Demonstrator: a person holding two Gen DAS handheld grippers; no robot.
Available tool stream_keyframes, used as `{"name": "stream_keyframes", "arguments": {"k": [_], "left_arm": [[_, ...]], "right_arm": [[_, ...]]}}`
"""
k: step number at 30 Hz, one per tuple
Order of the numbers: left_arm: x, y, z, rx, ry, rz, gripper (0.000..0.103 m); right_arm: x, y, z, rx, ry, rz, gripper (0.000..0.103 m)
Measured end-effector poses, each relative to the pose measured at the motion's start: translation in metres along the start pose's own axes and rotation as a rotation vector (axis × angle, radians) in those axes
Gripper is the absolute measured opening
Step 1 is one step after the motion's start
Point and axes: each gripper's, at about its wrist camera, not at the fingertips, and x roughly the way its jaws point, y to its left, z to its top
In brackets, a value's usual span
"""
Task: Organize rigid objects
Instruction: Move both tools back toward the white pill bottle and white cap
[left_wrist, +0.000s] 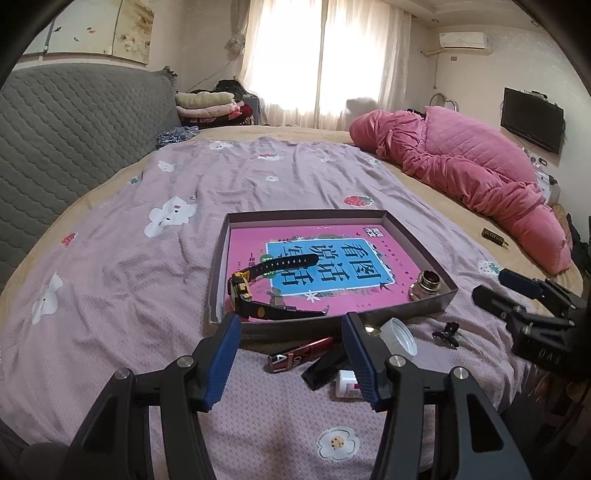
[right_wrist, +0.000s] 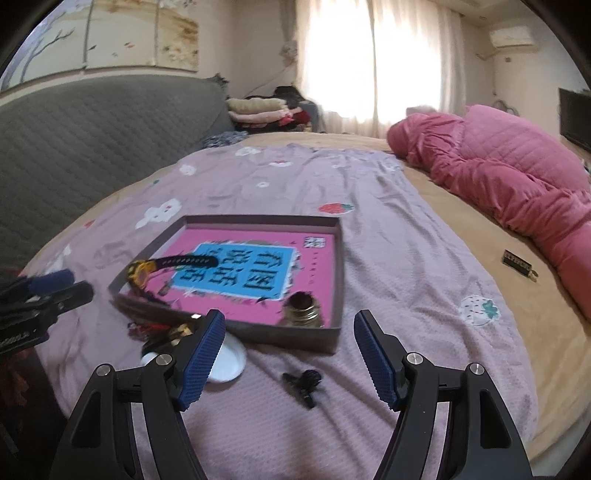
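A shallow brown box tray (left_wrist: 417, 240) (right_wrist: 338, 258) lies on the bed with a pink book in it. On the book rest a black-and-yellow watch (left_wrist: 243, 291) (right_wrist: 142, 273) and a brass-and-glass fitting (left_wrist: 424, 286) (right_wrist: 301, 310). Before the tray's near wall lie a red tube (left_wrist: 299, 354), a white cap (left_wrist: 400, 334) (right_wrist: 227, 362), a small white bottle (left_wrist: 345, 384) and a black clip (left_wrist: 447, 334) (right_wrist: 304, 384). My left gripper (left_wrist: 291, 319) (right_wrist: 62, 286) hovers open over the red tube. My right gripper (right_wrist: 290, 315) (left_wrist: 495, 288) stands open and empty above the clip.
A lilac printed sheet (left_wrist: 110, 258) covers the near bed. A pink quilt (left_wrist: 461, 158) is heaped at the right, with a small dark tag (left_wrist: 493, 236) (right_wrist: 519, 262) beside it. A grey padded headboard (left_wrist: 74, 129) rises at the left. A black wedge-shaped piece (left_wrist: 325, 369) lies by the tube.
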Motion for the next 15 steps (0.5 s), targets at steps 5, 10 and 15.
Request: {"name": "stream_keyframes", "arguments": {"k": [5,10,15], "left_arm": [[-0.001,-0.006,-0.005,0.019,0.018,-0.017,0.056],[0.001,-0.014,-0.01,0.042,0.04,-0.035,0.056],[0.004,-0.022,-0.016,0.061,0.073,-0.06,0.056]], "right_arm": [[-0.001,0.013,-0.004,-0.037,0.009,0.025,0.074],[-0.003,0.017,-0.007,-0.035,0.022,0.04,0.074],[-0.005,0.019,-0.01,-0.031,0.039,0.052,0.074]]}}
